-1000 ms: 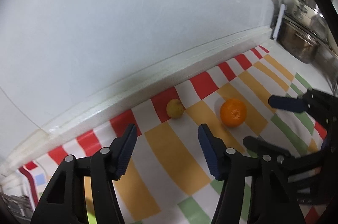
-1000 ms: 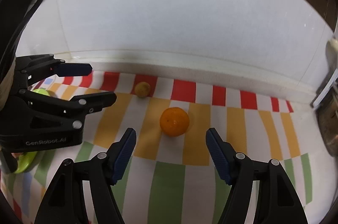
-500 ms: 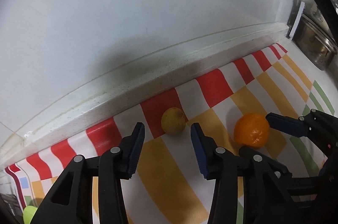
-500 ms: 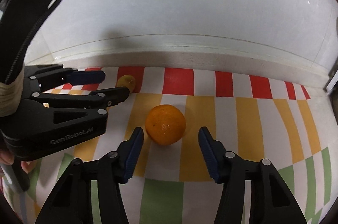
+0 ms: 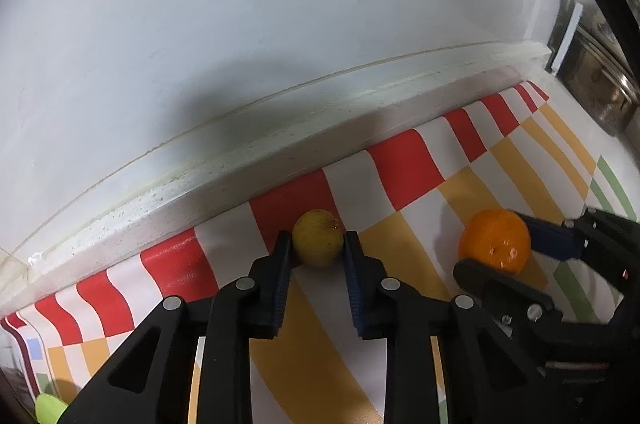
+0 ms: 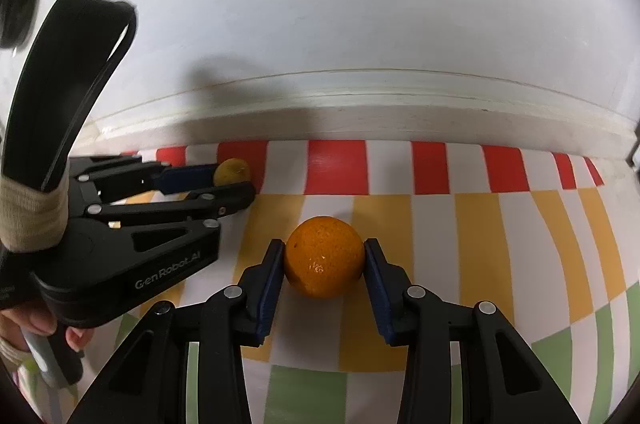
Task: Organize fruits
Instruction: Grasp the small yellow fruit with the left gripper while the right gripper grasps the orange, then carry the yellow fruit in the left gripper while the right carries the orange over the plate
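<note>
A small round yellow-green fruit (image 5: pixel 318 242) is pinched between the blue-padded fingers of the left tongs (image 5: pixel 316 248), close to the back edge of the table, on a red stripe of the striped red, orange and green tablecloth (image 5: pixel 404 160). A larger round orange fruit (image 6: pixel 324 256) is pinched in the same way by the right tongs (image 6: pixel 324 264), a little further from the back edge and to the right of the yellow-green fruit. Both fruits appear to rest on the cloth, so the step in hand is judged to be the grasp just before lifting.

For the step to be done well, each fruit should be held across its widest part, so that it is not squeezed out forward. Pressure should be kept moderate, since both are round and liable to roll. A straight upward lift is advised, so that the raised white ledge (image 5: pixel 248 160) along the back edge is not struck, and the two tongs, which stand near each other, are kept from colliding.

Only in the left wrist view are a metal pot (image 5: pixel 600 80) by the right end of the table and a lime-green object (image 5: pixel 48 406) at the lower left shown; whether the latter is a dish for the fruit cannot be told. Only in the right wrist view are the person's fingers (image 6: pixel 40 324) on the left tongs' handle seen.
</note>
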`<control>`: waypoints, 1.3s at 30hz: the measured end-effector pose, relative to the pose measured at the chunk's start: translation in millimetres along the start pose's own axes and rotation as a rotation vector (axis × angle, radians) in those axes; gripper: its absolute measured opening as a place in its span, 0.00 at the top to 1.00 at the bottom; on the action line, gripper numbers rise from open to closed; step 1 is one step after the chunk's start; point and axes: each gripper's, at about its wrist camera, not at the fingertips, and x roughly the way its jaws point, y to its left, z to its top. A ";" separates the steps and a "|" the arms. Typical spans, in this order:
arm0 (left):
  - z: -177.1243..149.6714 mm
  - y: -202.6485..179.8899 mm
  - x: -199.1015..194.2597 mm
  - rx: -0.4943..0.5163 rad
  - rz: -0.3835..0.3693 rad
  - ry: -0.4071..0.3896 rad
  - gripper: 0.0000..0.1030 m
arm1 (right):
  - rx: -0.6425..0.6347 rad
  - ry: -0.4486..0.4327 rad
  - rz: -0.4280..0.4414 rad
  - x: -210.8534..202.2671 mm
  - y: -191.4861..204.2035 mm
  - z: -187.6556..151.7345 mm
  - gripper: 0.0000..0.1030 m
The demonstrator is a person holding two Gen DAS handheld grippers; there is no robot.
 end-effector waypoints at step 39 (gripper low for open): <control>-99.5 4.8 -216.7 -0.133 0.133 -0.276 0.75 | -0.076 -0.236 0.091 -184.8 64.6 -38.5 0.61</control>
